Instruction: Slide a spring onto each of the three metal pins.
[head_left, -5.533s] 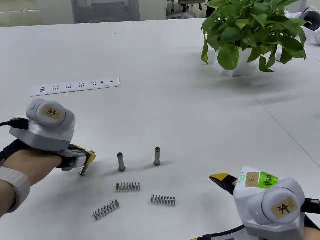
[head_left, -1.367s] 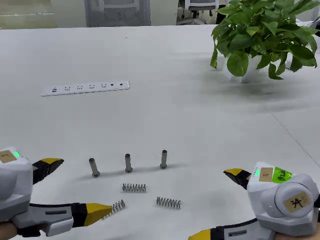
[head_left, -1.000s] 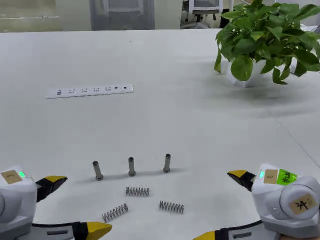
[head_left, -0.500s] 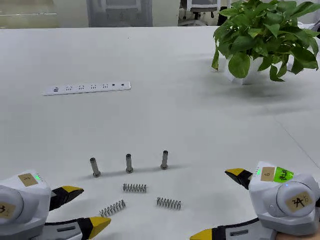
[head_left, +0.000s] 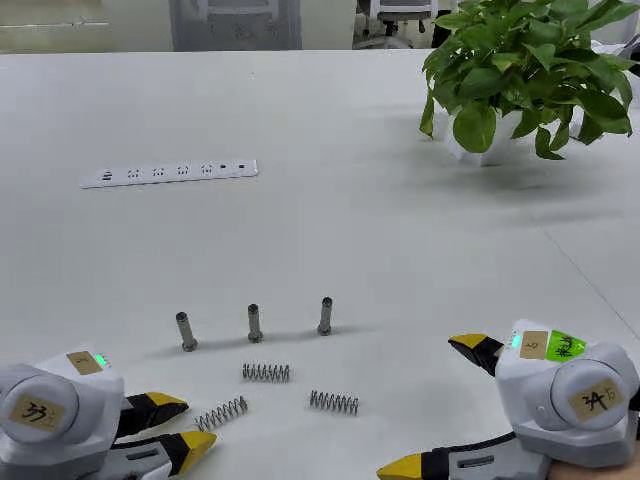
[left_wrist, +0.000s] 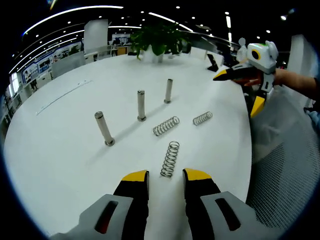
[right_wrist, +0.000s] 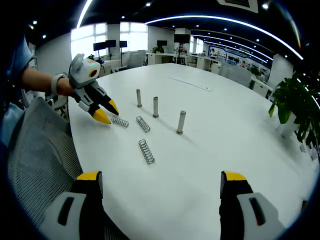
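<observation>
Three metal pins stand upright in a row on the white table: left pin (head_left: 186, 331), middle pin (head_left: 254, 323), right pin (head_left: 325, 315). Three springs lie flat in front of them: (head_left: 265, 372), (head_left: 333, 402) and the nearest spring (head_left: 220, 413) (left_wrist: 170, 158). My left gripper (head_left: 185, 422) (left_wrist: 166, 176) is open with a narrow gap, its yellow fingertips (left_wrist: 135, 176) just short of that spring's near end. My right gripper (head_left: 430, 405) (right_wrist: 161, 176) stands wide open at the lower right and holds nothing. The spring (right_wrist: 146, 151) lies ahead of it.
A white power strip (head_left: 169, 172) lies at the back left of the table. A potted green plant (head_left: 520, 60) stands at the back right. A grey mesh chair (right_wrist: 35, 165) sits near the table's front edge.
The left gripper has let go of the left pin, which now stands alone. It has since moved toward the nearest spring with its jaws narrowed. The right gripper has barely moved.
</observation>
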